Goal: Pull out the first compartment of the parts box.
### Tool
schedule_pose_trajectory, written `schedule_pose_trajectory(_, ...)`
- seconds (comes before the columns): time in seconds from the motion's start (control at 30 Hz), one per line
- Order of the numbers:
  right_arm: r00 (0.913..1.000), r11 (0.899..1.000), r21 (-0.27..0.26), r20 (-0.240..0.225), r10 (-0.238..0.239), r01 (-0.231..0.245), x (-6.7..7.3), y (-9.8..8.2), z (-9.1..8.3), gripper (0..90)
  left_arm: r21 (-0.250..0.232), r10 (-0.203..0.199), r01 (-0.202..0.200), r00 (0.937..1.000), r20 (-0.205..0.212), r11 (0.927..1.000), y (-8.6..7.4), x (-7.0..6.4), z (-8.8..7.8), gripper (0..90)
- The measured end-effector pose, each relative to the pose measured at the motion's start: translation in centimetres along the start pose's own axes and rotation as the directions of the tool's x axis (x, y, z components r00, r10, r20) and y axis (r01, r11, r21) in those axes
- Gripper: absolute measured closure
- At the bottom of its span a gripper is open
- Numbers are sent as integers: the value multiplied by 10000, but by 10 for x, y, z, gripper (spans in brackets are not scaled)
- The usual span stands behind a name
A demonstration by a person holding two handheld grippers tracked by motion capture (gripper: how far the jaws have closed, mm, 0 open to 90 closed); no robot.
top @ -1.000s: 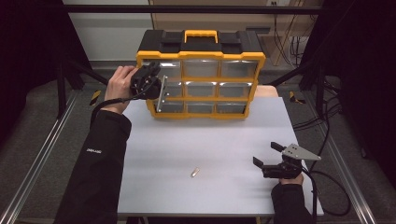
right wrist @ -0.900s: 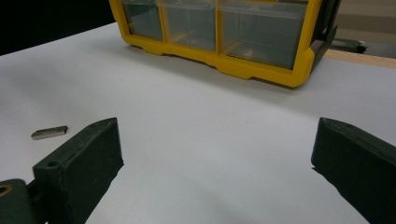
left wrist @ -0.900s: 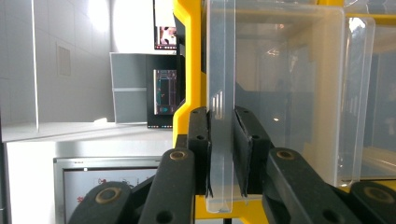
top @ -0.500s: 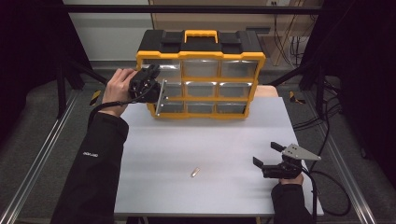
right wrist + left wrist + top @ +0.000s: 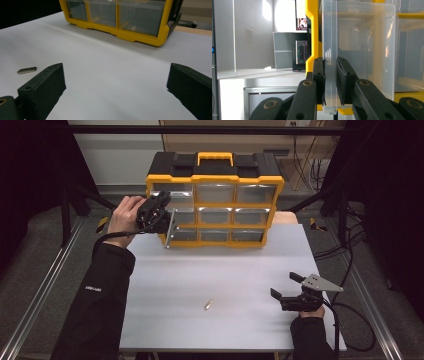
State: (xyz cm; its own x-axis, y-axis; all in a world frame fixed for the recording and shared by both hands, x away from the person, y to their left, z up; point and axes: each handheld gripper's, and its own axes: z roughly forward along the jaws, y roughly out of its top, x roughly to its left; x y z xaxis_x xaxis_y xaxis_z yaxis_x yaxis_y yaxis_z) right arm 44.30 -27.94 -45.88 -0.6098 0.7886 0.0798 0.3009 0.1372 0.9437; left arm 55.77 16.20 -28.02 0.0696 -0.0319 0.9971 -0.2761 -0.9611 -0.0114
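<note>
Left gripper (image 5: 167, 217): jaws pinching the clear drawer (image 5: 359, 50) front, drawer partly drawn from the left column of the yellow organizer (image 5: 215, 202) at the bench's (image 5: 165, 285) far edge | Right gripper (image 5: 287, 287): jaws spread, resting near right front corner | Small metal piece (image 5: 209, 304): lying loose near front edge

A clear plastic drawer (image 5: 172, 227) stands part-way pulled out of the left column of a yellow-and-black organiser cabinet (image 5: 215, 200) at the far side of the white worktop (image 5: 200, 280). Its transparent front panel (image 5: 330, 57) is clamped between the two black pads of the left hand-held gripper (image 5: 331, 75). The cabinet stands upright, with a yellow handle on top and three columns of see-through drawers.
</note>
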Motion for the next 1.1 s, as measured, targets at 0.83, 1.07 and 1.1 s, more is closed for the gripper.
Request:
schedule_pose_trajectory(0.83,10000,10000,37,11,6,-6,0,0,0,21,-112,71,-71,10000,-67,9999,2,-2,-13,776)
schedule_pose_trajectory(1.07,10000,10000,39,9,-7,7,0,0,0,21,-135,133,-135,9999,-101,9998,2,-3,-18,776)
schedule_pose_trajectory(1.1,10000,10000,40,4,-6,6,1,0,0,21,-179,125,-127,9999,-110,9998,2,-3,-19,776)
